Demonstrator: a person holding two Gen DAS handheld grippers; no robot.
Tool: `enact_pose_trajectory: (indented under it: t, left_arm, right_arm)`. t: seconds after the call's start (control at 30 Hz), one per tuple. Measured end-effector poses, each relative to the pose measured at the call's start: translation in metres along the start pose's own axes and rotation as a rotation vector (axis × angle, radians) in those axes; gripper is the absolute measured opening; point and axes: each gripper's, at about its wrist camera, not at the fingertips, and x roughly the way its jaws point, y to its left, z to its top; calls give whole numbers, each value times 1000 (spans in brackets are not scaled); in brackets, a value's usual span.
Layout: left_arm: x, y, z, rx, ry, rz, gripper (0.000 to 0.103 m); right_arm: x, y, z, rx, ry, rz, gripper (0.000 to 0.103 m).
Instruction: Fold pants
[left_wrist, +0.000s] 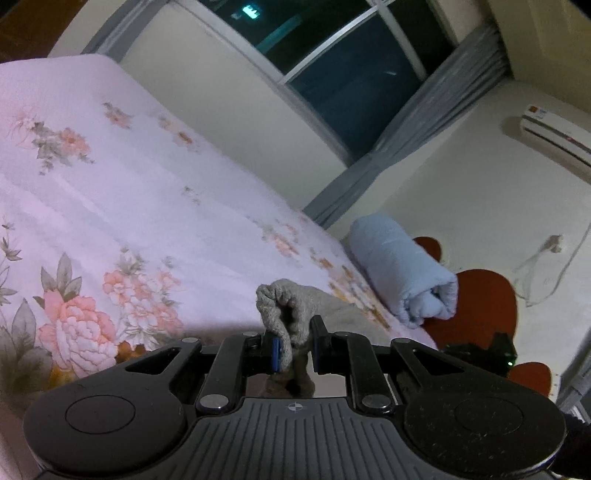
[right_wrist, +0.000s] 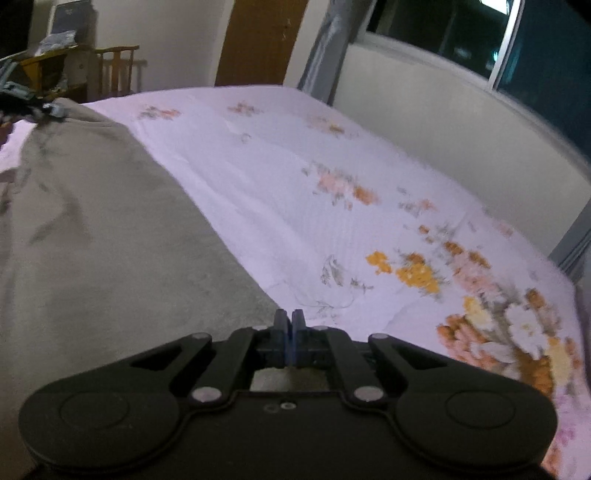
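Right now the grey pants (right_wrist: 92, 229) lie spread on the bed (right_wrist: 295, 177), covering the left side of my right wrist view from the near edge back toward the far corner, wrinkled along the left. Their right edge runs diagonally across the floral sheet. One end of the same grey fabric (left_wrist: 284, 314) is bunched up and lifted off the sheet in my left wrist view.

Left gripper (left_wrist: 295, 345): jaws clamped on that bunched fold of the pants, cloth standing up between the blue pads and hanging down behind them. More of the fabric trails off to the right over the bed's edge.

Right gripper (right_wrist: 289, 332): jaws pressed fully together, pads meeting, nothing between them. It sits above the pants' right edge, just where grey cloth meets sheet; contact with the fabric I cannot tell. At the far left corner of this view a dark shape sits at the end of the pants, too blurred to make out.

Around: pale pink sheet with peach and orange flower prints. Beyond the bed's corner, a rolled light-blue blanket (left_wrist: 402, 269) rests on a red cushion (left_wrist: 480, 302). Dark window (left_wrist: 332, 74) with grey curtain (left_wrist: 406, 147) behind the bed; air conditioner (left_wrist: 554, 133) on the wall at right. Wooden chair (right_wrist: 118, 66) and brown door (right_wrist: 258, 40) past the bed's far end.
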Motion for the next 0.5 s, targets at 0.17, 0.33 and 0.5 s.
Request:
enact_pose_trajectory:
  t: [0.17,0.33,0.5]
  left_arm:
    - [-22,-11,-8,32,10,-59,16]
    - [-34,-13,-6,36,7,-71,16]
    - [-26,-23,-14,51,22,-85,12]
  right_arm:
    - [-63,27,0,-33,-2,-25,0]
    - [-64,27,9,-35,9,-19,14]
    - [2,16,22,-24,10,4,43]
